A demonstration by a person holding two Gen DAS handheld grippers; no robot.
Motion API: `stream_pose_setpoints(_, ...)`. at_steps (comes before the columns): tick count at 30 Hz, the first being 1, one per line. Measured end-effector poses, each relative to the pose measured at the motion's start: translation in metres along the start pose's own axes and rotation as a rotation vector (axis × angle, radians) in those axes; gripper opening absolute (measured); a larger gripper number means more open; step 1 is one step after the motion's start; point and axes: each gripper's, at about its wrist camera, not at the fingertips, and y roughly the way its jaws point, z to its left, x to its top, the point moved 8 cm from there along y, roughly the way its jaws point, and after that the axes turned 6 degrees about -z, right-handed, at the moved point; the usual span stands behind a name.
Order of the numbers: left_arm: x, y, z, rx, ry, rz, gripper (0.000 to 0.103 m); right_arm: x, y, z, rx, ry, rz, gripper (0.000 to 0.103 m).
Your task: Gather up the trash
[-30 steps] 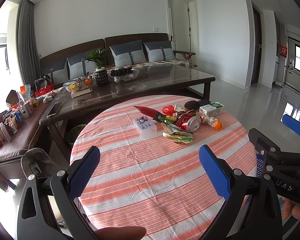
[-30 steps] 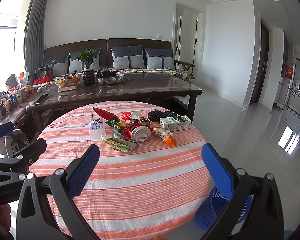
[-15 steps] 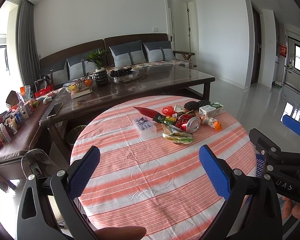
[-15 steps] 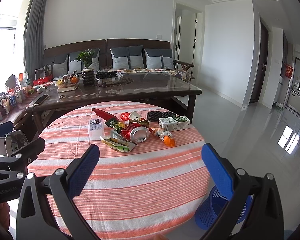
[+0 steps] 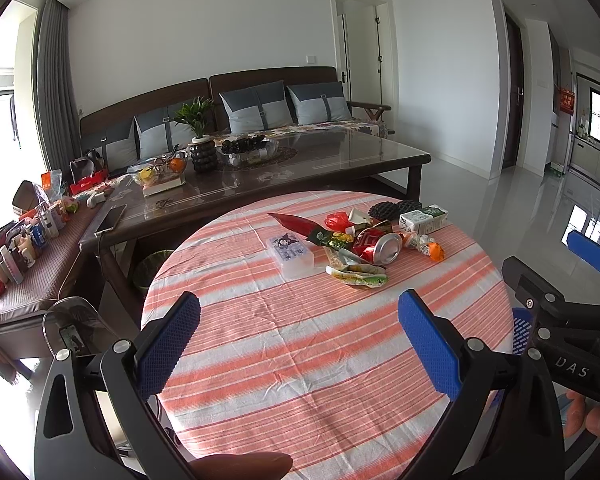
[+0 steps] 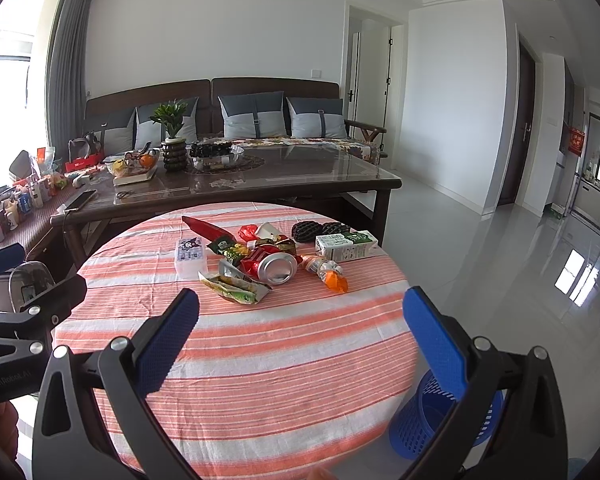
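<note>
While our left gripper and right gripper hang spread and empty, the crushed red can lies amid wrappers on the striped tablecloth; a blue basket stands beside.

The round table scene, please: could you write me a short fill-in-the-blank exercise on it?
1. The soda can lies on its ____.
2. The tablecloth has white and ____ stripes.
3. The blue basket stands on the ____, beside the table.
4. Both the left gripper and the right gripper are ____ and hold nothing.

Missing words: side; orange; floor; open
</note>
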Motion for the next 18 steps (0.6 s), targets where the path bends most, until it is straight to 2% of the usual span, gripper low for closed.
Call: stream_pose_setpoints(18,0.0000,0.0002,0.0000,0.000,0.001,0.000,0.098,0.0004,0.0006,-0.0011,-0.002,0.000,0.001,0.099)
